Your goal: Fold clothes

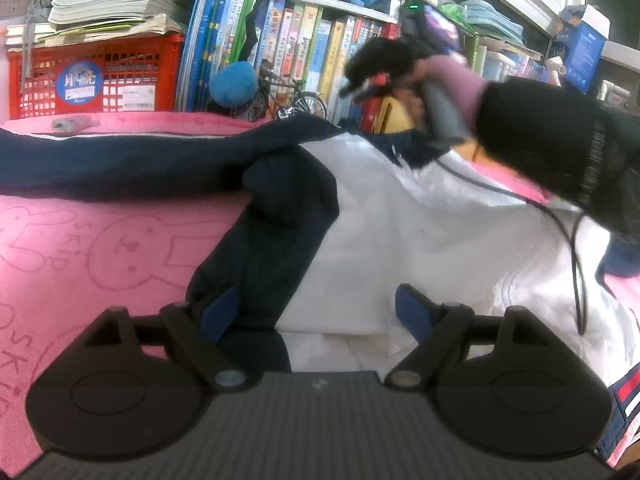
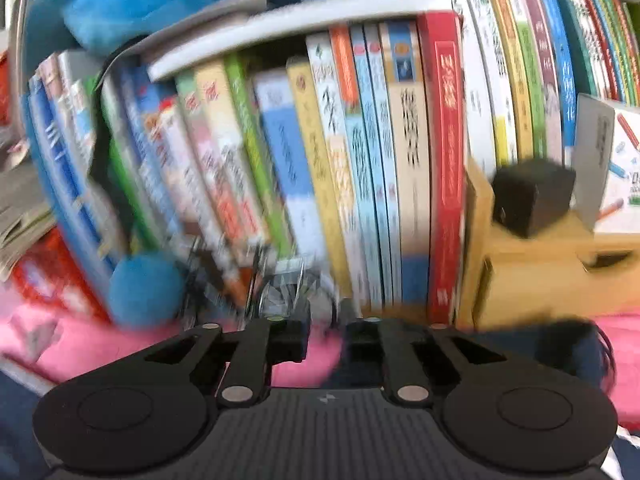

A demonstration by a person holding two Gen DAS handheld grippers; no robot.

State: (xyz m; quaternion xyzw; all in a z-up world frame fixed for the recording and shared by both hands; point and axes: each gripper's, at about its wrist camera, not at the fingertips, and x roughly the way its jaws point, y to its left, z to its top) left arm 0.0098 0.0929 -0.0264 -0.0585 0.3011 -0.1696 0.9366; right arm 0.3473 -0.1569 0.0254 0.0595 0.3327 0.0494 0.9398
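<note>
A white garment [image 1: 420,240] with navy sleeves [image 1: 272,216] lies spread on a pink rabbit-print blanket [image 1: 100,248]. My left gripper [image 1: 316,316] hovers low over its near part, jaws wide open, with a bunched navy sleeve and white cloth under the gap. My right gripper [image 1: 362,86], held by a black-gloved hand, sits at the garment's far navy edge in front of the books. In the blurred right wrist view my right gripper [image 2: 326,340] has its jaws close together, with a narrow gap that shows pink. Dark navy cloth [image 2: 532,344] lies just right of it. No cloth shows pinched.
A bookshelf [image 1: 312,52] packed with upright books runs close behind the blanket, with a small model bicycle [image 1: 288,100], a blue plush ball [image 1: 234,82] and a red crate [image 1: 100,76] under stacked papers. A black-sleeved arm [image 1: 560,148] and a cable [image 1: 576,264] cross the garment's right side. A cardboard box [image 2: 540,268] stands beside the books.
</note>
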